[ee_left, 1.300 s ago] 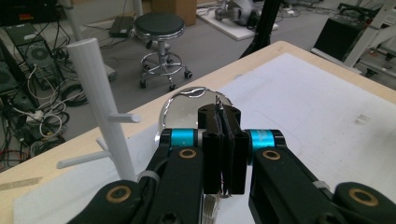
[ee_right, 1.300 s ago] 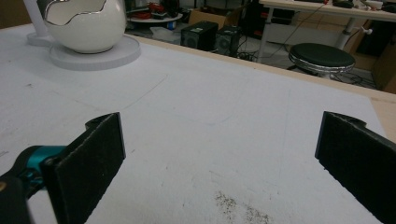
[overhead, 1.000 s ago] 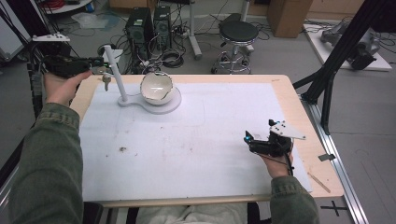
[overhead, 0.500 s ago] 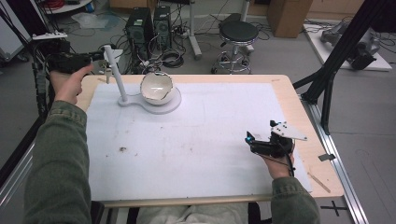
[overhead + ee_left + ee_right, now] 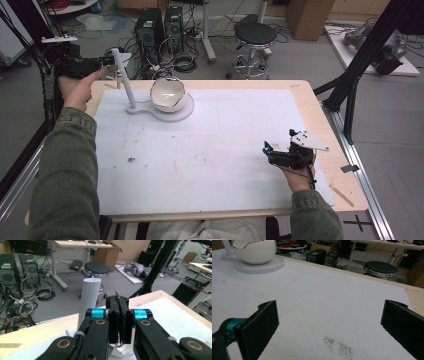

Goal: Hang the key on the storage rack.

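- Sitting on a round white base (image 5: 172, 111) at the far left of the surface (image 5: 310, 107) is a white bowl (image 5: 168, 93) with a jagged, eggshell-like rim; its inside is looking bare in the high view.
- Rising from the same base, just left of the bowl, is a white post (image 5: 125, 80); in the left tool view the post (image 5: 89, 298) is standing upright just beyond the jaws.
- Hovering beside the top of the post, over the far left corner, is the left tool (image 5: 107, 62), with its jaws pressed together on a small metal piece (image 5: 116, 294) whose tip is poking up between them; what the piece is cannot be told.
- Showing below the left tool's jaws in its own view is a glimpse of the bowl's white rim (image 5: 122, 351).
- Resting low near the right edge of the surface, well apart from the bowl, is the right tool (image 5: 270, 151), with its jaws standing wide apart and nothing between them.
- Covering most of the surface is a white mat (image 5: 215, 150), carrying a small dark smudge (image 5: 132, 160) at the left and another dark speckled patch (image 5: 337, 345) between the right tool's jaws.
- Appearing in the right tool view at the far left, the bowl (image 5: 253, 250) is sitting on its base (image 5: 259, 265).
- Showing no readable writing or labels on any of these things.
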Demonstrator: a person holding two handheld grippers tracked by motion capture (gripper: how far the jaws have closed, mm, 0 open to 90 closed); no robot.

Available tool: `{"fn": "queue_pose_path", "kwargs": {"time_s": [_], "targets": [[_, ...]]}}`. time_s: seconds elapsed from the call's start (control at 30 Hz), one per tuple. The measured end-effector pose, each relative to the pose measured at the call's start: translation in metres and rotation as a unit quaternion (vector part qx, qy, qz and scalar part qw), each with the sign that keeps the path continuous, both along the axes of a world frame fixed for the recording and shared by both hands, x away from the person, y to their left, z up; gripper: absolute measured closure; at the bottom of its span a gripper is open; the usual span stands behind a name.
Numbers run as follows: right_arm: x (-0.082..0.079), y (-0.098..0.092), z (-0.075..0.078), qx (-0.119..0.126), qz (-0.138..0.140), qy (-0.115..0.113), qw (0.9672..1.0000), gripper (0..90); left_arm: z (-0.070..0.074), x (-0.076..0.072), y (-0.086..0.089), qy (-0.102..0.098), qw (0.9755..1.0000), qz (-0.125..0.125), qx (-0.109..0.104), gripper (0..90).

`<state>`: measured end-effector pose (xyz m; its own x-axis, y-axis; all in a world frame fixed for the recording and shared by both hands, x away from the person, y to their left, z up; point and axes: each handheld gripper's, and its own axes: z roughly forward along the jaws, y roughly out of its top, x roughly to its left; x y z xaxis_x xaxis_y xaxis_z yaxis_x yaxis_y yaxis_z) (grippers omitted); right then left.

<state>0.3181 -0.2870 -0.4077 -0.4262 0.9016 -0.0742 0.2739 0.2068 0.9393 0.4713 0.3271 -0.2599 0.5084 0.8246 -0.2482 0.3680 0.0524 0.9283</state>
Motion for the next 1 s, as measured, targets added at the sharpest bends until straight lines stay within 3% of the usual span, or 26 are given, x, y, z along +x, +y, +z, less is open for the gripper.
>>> {"fn": "queue_pose_path", "kwargs": {"time_s": [0.33,1.0], "targets": [[-0.001,0.0,0.0,0.0,0.003,0.0,1.0,0.5,0.0,0.004,-0.001,-0.004,0.9989,0.024,-0.04,87.4],[-0.001,-0.001,0.0,-0.002,0.002,-0.002,1.0,0.5,-0.007,0.011,-0.01,0.004,0.9993,0.033,-0.018,87.4]]}}
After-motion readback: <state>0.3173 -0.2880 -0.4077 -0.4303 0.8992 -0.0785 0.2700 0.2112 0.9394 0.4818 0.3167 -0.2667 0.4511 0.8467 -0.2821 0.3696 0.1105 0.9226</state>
